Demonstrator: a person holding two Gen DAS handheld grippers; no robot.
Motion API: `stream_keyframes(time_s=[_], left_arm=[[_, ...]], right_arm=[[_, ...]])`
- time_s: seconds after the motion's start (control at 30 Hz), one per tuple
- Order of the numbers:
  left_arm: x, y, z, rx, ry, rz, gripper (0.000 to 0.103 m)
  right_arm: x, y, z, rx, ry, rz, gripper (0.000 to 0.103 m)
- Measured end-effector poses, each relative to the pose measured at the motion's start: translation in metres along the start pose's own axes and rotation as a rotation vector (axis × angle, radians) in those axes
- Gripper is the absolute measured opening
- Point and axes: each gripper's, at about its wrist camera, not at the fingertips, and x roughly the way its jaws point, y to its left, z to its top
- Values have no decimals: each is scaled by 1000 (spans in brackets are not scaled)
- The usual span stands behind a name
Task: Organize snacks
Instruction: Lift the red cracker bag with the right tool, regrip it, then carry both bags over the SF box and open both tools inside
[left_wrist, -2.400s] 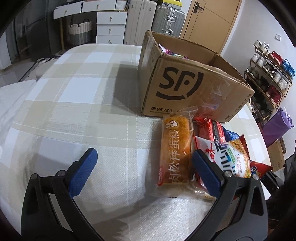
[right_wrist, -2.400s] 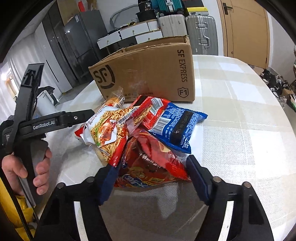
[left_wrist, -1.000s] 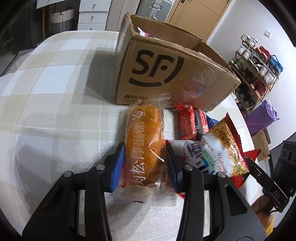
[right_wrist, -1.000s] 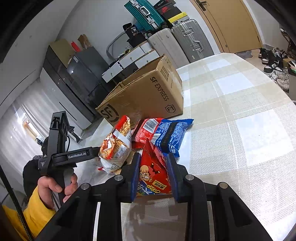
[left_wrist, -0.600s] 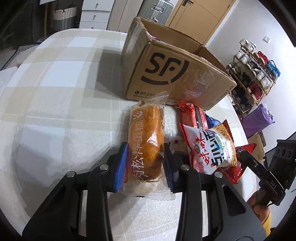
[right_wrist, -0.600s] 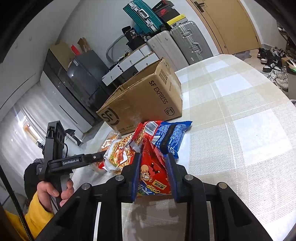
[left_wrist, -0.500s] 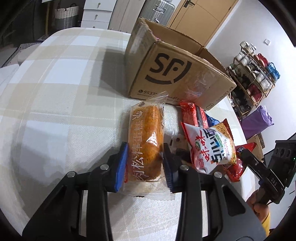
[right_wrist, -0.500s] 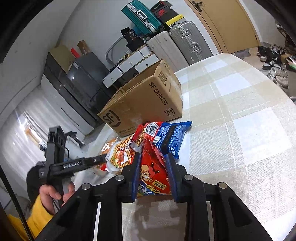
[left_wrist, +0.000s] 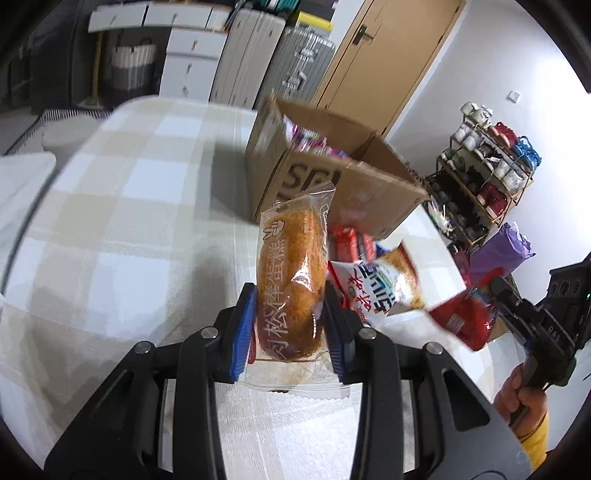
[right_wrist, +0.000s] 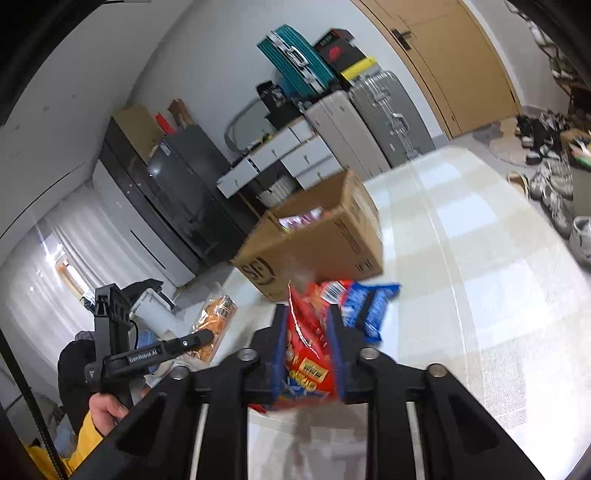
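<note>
My left gripper (left_wrist: 290, 325) is shut on an orange cake-roll packet (left_wrist: 291, 273) and holds it above the table. My right gripper (right_wrist: 306, 350) is shut on a red snack bag (right_wrist: 306, 347), also lifted; it shows in the left wrist view (left_wrist: 465, 317) too. The open cardboard box (left_wrist: 332, 184) stands ahead on the table, with pink packets inside; it is also in the right wrist view (right_wrist: 321, 236). A white-and-orange snack bag (left_wrist: 380, 284), a red packet (left_wrist: 351, 243) and a blue packet (right_wrist: 369, 306) lie in front of the box.
The table has a beige checked cloth (left_wrist: 129, 221). Suitcases (right_wrist: 384, 114) and white drawers (left_wrist: 188, 62) stand behind it. A shoe rack (left_wrist: 487, 170) stands at the right. The person's hand (right_wrist: 107, 406) holds the left gripper's handle.
Both grippers have lifted their packets off the table and risen; the box now shows more from above.
</note>
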Motion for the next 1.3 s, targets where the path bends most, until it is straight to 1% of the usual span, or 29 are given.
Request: stream_keyframes(time_s=[0.07, 0.13, 0.17, 0.23, 0.27, 0.3, 0.37, 0.4, 0.43, 0.47, 0.5, 0.53, 0.57, 0.63, 0.7, 0.73, 0.77, 0.87, 0.93, 0.97, 1.0, 1.03, 1.17, 1.3], left_arm=[[-15, -6, 1, 20, -27, 1, 32], [-24, -11, 2, 37, -38, 14, 32], [-28, -12, 2, 33, -44, 14, 32], [-32, -12, -1, 27, -41, 4, 32], [-34, -12, -2, 26, -40, 7, 32], [-35, -14, -4, 27, -38, 5, 32], [-38, -15, -9, 27, -35, -7, 32], [-39, -16, -11, 28, -31, -10, 32], [-38, -17, -12, 32, -27, -15, 32], [-36, -17, -13, 34, -26, -18, 32], [-35, -18, -14, 35, -27, -19, 32], [-34, -18, -14, 34, -26, -23, 32], [-34, -18, -14, 30, -26, -28, 32], [-33, -17, -16, 26, -24, -33, 32], [-33, -17, -17, 26, -21, -29, 32], [-33, -16, -17, 26, -19, -29, 32], [-32, -15, -17, 27, -17, -28, 32], [-31, -14, -17, 25, -15, -27, 32], [-31, -14, -18, 23, -13, -25, 32], [-30, -13, -18, 21, -11, -25, 32], [-30, -13, -18, 20, -10, -25, 32], [-29, -13, -18, 20, -8, -24, 32], [-28, -14, -19, 25, -4, -25, 32], [-30, -15, -18, 29, -7, -23, 32]], right_arm=[[-6, 14, 6, -34, -16, -2, 15], [-4, 22, 7, -64, -3, -18, 14], [2, 24, 4, -70, 22, -19, 12], [16, 22, -6, -75, 68, -32, 12], [20, 19, -10, -62, 91, -36, 12], [21, 16, -14, -40, 101, -23, 12], [9, 17, -20, -48, 64, -36, 12], [3, 20, -21, -64, 52, -27, 15], [-5, 25, -23, -101, 41, -13, 26], [-9, 28, -25, -130, 36, -31, 44], [-14, 30, -29, -168, 27, -76, 55], [-15, 30, -33, -188, 28, -106, 74], [-16, 28, -40, -205, 40, -129, 75], [-12, 21, -48, -203, 63, -146, 75], [-3, 14, -55, -187, 122, -153, 75], [1, 12, -57, -185, 137, -165, 75], [8, 9, -60, -183, 164, -196, 75], [21, 3, -64, -164, 221, -211, 74], [27, 1, -67, -165, 250, -232, 67], [29, 0, -69, -171, 266, -237, 57], [34, -3, -70, -175, 284, -241, 53], [36, -4, -72, -174, 299, -235, 52], [34, -5, -72, -186, 297, -230, 46], [31, -6, -73, -155, 274, -191, 43]])
